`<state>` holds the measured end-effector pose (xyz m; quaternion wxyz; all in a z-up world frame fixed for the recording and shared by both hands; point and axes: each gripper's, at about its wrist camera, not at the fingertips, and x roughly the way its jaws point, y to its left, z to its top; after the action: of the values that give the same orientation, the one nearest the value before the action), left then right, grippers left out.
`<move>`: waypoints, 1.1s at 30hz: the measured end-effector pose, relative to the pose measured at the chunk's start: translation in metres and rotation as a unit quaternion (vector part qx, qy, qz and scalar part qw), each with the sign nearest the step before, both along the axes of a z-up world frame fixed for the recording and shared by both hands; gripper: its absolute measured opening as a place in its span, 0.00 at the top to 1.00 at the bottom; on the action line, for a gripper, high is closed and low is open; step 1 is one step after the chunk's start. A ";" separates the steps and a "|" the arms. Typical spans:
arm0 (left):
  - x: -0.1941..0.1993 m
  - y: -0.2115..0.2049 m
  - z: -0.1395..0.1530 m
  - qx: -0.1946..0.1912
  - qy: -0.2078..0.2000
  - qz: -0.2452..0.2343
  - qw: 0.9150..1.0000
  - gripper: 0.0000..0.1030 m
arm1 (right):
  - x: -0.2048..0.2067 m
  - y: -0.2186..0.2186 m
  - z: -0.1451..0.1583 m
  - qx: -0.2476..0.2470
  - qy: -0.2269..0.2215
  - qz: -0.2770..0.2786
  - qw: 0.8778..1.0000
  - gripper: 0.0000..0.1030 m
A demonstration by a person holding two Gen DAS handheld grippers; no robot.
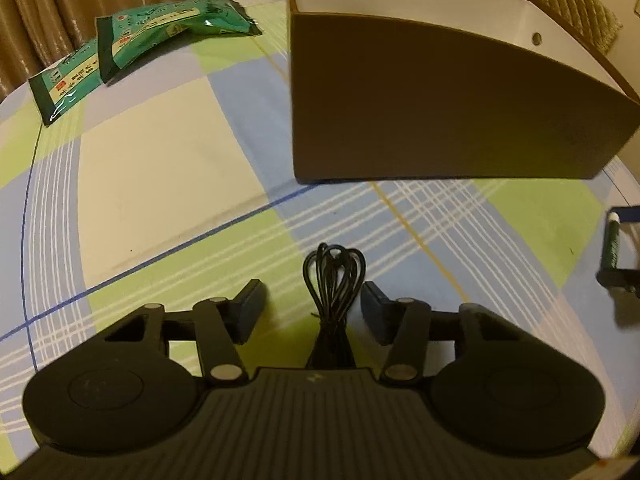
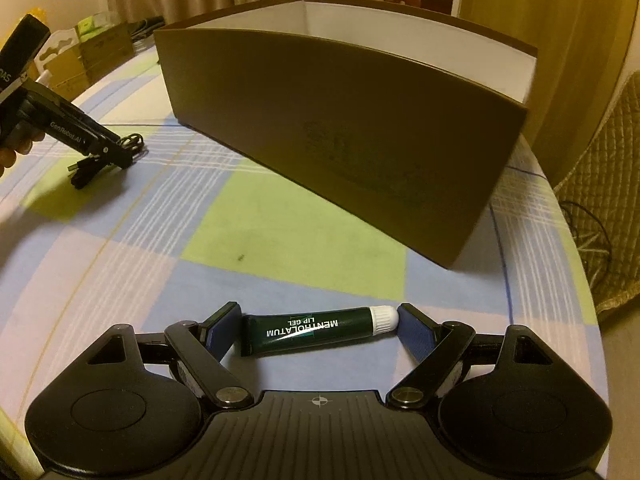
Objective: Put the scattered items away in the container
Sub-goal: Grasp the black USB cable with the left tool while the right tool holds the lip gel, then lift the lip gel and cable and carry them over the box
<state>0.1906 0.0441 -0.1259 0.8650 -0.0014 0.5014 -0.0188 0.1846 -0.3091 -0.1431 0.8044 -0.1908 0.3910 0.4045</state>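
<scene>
Lip gel and cable between the tongs, box behind

Right tongs [image 2: 318,326] stand open astride the "MENTHOLATUM LIP GEL" tube [image 2: 316,330], lower centre; left tongs [image 1: 314,312], open, flank the coiled black cable [image 1: 334,280]. Brown box [image 2: 340,140] fills the upper frame on the counter [image 2: 160,240].

dim warm indoor light; soft blur; fisheye-curved, vignetted edges

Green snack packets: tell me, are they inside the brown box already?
No. Both green packets lie on the checked tablecloth, left of the brown box.
</scene>
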 end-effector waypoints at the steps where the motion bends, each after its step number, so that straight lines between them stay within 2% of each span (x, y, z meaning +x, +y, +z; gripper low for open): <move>1: 0.001 -0.001 0.000 0.000 0.000 0.001 1.000 0.60 | 0.000 -0.001 0.000 0.000 0.000 0.001 1.000 0.21; 4: 0.000 -0.007 0.002 -0.001 -0.002 0.001 1.000 0.75 | 0.001 -0.004 0.001 0.000 0.001 0.007 1.000 0.21; 5: -0.001 -0.010 0.002 -0.002 -0.001 0.003 1.000 0.77 | 0.001 -0.004 0.001 0.000 0.001 0.010 1.000 0.21; 11: -0.011 -0.032 0.004 -0.014 0.005 0.014 1.000 0.80 | 0.004 -0.008 0.000 0.002 0.000 0.033 0.999 0.21; 18: -0.035 -0.077 0.004 -0.028 0.008 0.027 0.999 0.80 | 0.011 -0.011 -0.001 0.008 -0.003 0.074 0.997 0.21; 28: -0.029 -0.098 0.000 0.002 0.002 0.061 0.998 0.76 | 0.015 -0.012 -0.006 0.025 -0.013 0.108 0.994 0.21; 30: -0.029 -0.101 0.000 0.006 0.004 0.065 0.998 0.77 | 0.014 -0.011 -0.006 0.025 -0.013 0.104 0.994 0.21; 31: -0.030 -0.102 0.001 0.007 0.006 0.065 0.998 0.79 | 0.014 -0.010 -0.006 0.024 -0.013 0.100 0.995 0.21; 32: -0.032 -0.103 0.002 0.007 0.007 0.065 0.998 0.85 | 0.012 -0.009 -0.006 0.022 -0.012 0.097 0.995 0.22; 33: -0.034 -0.104 0.003 0.006 0.010 0.063 0.998 0.86 | 0.011 -0.008 -0.005 0.020 -0.011 0.092 0.995 0.22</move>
<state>0.1571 -0.0600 -0.1233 0.8596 -0.0279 0.5087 0.0390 0.1961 -0.3173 -0.1484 0.7716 -0.2139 0.3546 0.4829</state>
